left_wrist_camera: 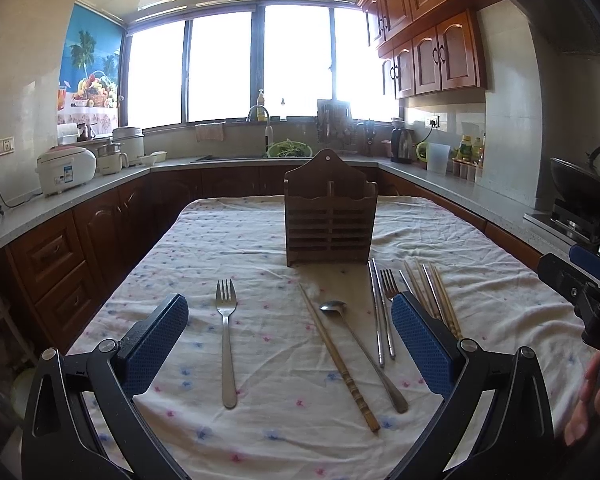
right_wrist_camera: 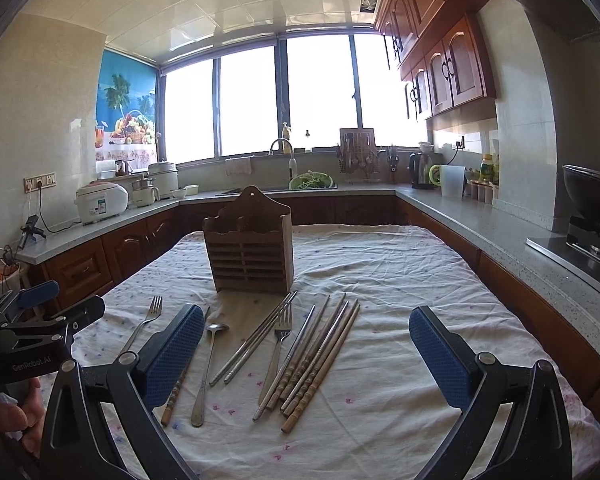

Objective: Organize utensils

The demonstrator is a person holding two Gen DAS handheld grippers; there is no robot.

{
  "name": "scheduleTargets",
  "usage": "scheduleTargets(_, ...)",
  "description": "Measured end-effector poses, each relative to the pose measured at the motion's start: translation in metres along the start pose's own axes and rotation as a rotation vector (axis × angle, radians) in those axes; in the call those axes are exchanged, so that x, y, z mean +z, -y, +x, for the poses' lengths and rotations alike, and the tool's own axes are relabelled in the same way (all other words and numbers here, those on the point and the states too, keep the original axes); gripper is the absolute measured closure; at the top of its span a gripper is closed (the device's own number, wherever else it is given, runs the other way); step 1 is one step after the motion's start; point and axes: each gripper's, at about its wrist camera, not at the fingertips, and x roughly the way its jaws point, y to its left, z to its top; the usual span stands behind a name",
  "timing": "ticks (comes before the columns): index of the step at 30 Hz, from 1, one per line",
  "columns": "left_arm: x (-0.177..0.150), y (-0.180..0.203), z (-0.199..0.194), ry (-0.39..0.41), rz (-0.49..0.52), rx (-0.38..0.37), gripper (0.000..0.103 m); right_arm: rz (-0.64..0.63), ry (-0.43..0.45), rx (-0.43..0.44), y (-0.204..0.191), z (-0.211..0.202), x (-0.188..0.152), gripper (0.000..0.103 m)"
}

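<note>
Left gripper (left_wrist_camera: 290, 332) spread wide, holding nothing, above floral tablecloth (left_wrist_camera: 260, 240). Right gripper (right_wrist_camera: 306, 344) equally wide, holding nothing. Wooden utensil holder (left_wrist_camera: 331, 208) upright mid-table, beyond all cutlery. Lone fork (left_wrist_camera: 227, 336) lies left, well apart from rest. Single bamboo chopstick (left_wrist_camera: 338, 360) just beside long-handled spoon (left_wrist_camera: 360, 352). Right of spoon: metal chopsticks (right_wrist_camera: 256, 338), second fork (right_wrist_camera: 278, 354), bamboo chopstick bundle (right_wrist_camera: 320, 360), all flat on cloth.
</note>
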Motion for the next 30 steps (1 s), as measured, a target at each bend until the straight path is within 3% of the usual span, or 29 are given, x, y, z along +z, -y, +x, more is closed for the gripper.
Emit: scheduleTargets(30, 0.0004, -0.0002, 0.0061, -0.017, -0.006, -0.005, 0.0, 0.001, -0.004, 0.024, 0.0007, 0.0042, -0.0008, 0.0)
